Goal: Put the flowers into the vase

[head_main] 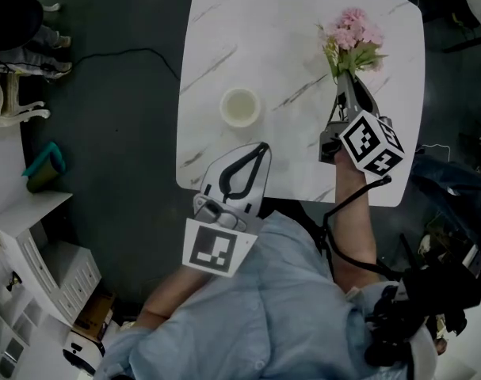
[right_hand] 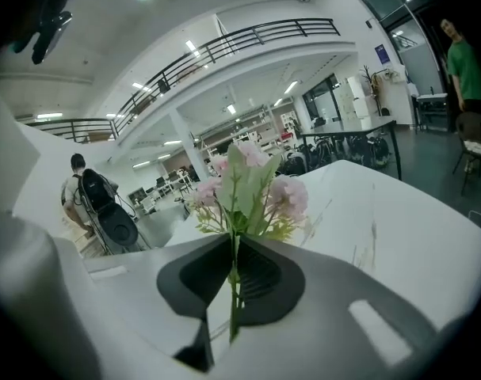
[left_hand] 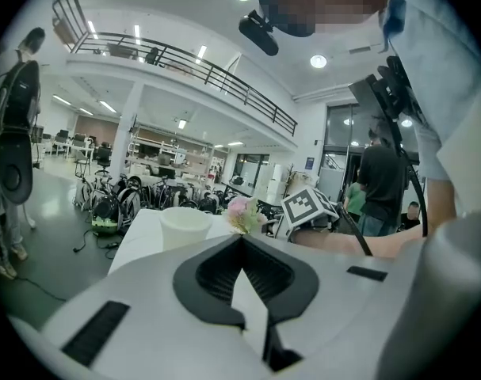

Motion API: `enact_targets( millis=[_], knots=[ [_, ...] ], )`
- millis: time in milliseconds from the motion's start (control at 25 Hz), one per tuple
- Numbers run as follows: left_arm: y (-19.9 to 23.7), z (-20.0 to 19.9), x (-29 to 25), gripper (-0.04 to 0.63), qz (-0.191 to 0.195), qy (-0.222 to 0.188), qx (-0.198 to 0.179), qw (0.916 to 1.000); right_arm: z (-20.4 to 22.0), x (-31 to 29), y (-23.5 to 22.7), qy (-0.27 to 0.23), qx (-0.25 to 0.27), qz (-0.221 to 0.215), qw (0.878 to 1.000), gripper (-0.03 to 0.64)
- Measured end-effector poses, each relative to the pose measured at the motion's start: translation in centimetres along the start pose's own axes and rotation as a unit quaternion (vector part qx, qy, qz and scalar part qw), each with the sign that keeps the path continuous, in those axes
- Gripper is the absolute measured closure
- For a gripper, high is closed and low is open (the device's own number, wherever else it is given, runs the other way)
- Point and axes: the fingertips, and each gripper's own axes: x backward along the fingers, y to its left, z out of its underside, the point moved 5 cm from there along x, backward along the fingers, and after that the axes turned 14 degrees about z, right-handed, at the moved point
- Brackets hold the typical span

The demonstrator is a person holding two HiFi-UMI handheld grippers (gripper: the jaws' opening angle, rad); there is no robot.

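Observation:
A small bunch of pink flowers (head_main: 353,39) with green leaves is held by its stem in my right gripper (head_main: 347,77), over the far right part of the white marble table (head_main: 295,22). In the right gripper view the jaws are shut on the green stem and the flowers (right_hand: 244,188) rise just past the tips. A cream vase (head_main: 240,107) stands upright left of centre on the table. My left gripper (head_main: 260,150) is shut and holds nothing, near the table's front edge, just this side of the vase (left_hand: 185,226).
The table stands on dark floor with cables (head_main: 113,54). A white shelf unit (head_main: 34,275) and a teal object (head_main: 43,165) lie to the left. People stand in the hall (left_hand: 387,180) behind the table.

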Motion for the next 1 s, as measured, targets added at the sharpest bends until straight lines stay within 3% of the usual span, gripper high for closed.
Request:
enact_targets(
  millis=[280, 680, 1000],
  knots=[
    [-0.3, -1.3, 3.3, 0.592, -0.025, -0.038, -0.014, 0.9989, -4.1, 4.8, 4.4, -0.056, -0.017, -0.067, 0.996, 0.603],
    [0.1, -4.6, 6.9, 0.592, -0.056, -0.11, -0.044, 0.9913, -9.2, 9.1, 12.2, -0.126, -0.016, -0.164, 0.978, 0.603],
    [4.2, -6.5, 11.4, 0.592, -0.1, -0.146, -0.065, 0.9822, -10.2, 9.2, 20.4, -0.158, 0.004, -0.221, 0.962, 0.603]
  ],
)
